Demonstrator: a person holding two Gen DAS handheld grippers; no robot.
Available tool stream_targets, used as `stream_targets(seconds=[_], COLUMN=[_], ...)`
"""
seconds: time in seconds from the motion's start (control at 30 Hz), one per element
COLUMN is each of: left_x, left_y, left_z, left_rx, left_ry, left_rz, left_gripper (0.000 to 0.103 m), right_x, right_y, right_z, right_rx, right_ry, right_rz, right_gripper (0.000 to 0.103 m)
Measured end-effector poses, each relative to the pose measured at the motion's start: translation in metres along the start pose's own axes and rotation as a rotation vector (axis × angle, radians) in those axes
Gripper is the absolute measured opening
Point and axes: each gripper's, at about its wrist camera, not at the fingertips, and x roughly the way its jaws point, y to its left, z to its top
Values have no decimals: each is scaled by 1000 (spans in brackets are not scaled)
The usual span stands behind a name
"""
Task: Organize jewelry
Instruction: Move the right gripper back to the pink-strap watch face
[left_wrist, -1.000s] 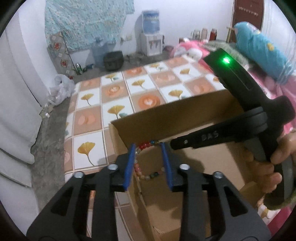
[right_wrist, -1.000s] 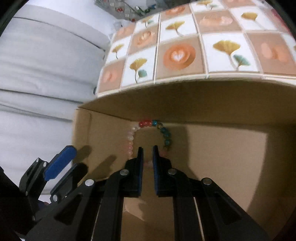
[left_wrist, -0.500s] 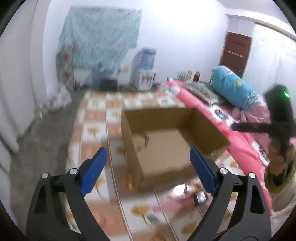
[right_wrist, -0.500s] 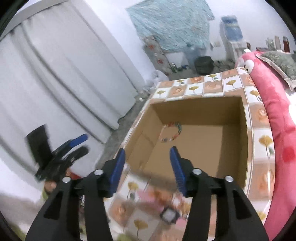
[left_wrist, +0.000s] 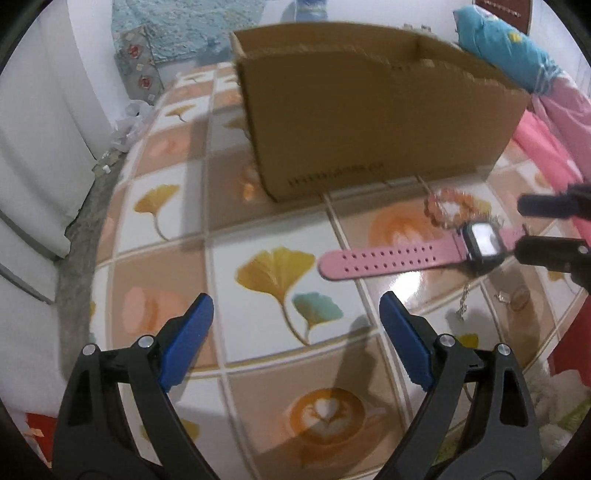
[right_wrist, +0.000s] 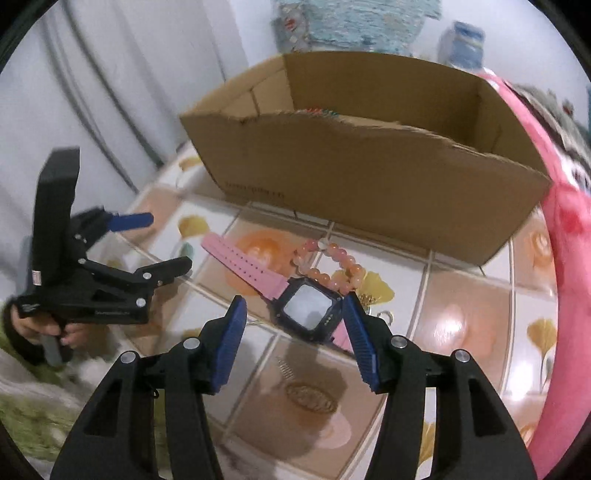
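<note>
Standing on your tiled table (left_wrist: 177, 258), the open brown cardboard box (right_wrist: 369, 166) waits as the collecting bin. Your right gripper (right_wrist: 293, 345), fingers apart and empty, straddles the pink-strapped square watch (right_wrist: 306, 308) beside the peach bead bracelet (right_wrist: 332, 266); your left gripper (left_wrist: 295, 339) hangs wide open, clear.

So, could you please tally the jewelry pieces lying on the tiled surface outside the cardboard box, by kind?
Watches: 1, the pink-strapped watch
Bead bracelets: 1, the peach bead bracelet beside it
Thin chain necklaces: 1, the thin chain necklace with a small pendant
Total: 3 that I can make out; a bit of gold chain behind the watch is too blurred to class.
</note>
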Motion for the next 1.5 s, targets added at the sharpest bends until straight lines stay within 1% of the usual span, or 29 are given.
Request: stream_targets(seconds=[0.1,0.17,0.2,0.23,0.27,0.33,0.43,0.6,0.77,0.87,1.03,1.13,1.2,1.27,1.33,1.4,1.43,1.5], left_x=[11,13,15,16,18,22,24,24,23,23,20,19,18,16,12,8,7,7], left_y=[-3,-2,0,2,4,4,5,5,2,2,1,0,1,2,3,4,4,2], left_z=[-3,-2,-1,-1,-1,0,1,3,2,1,-4,-5,-7,-9,-13,-17,-18,-20], left_rx=[5,-16,-28,-38,-52,-40,-37,-36,-37,-33,-24,-16,-5,9,13,8,5,5], left_ry=[27,23,33,37,41,33,26,47,45,35,14,10,-5,-30,-56,-79,-84,-86], left_rz=[19,15,7,0,-5,0,3,4,2,1,-2,-6,-19,-32,-39,-52,-68,-73], left_gripper=[88,91,91,95,95,96,96,96,96,96,96,96,96,96,96,95,95,95], right_x=[14,17,19,23,28,29,32,31,34,36,43,43,41,43,41,42,41,40], right_y=[6,10,11,11,11,10,12,17,27,32,38,37,33,32,28,28,28,30], right_z=[-4,-6,-7,-6,-7,-7,-5,-3,-5,-6,-3,-1,2,7,9,9,9,9], right_rx=[-69,-105,-125,-137,-146,-154,-170,-198,-253,-289,-306,-298,-270,-238,-206,-201,-206,-220], right_ry=[29,45,57,65,73,75,76,80,96,101,114,127,128,136,141,140,135,128], right_rz=[-53,-82,-96,-104,-111,-107,-111,-132,-175,-200,-216,-205,-170,-128,-100,-100,-106,-119], right_gripper=[50,45,45,45,44,44,45,45,45,45,45,45,40,34,30,29,29,30])
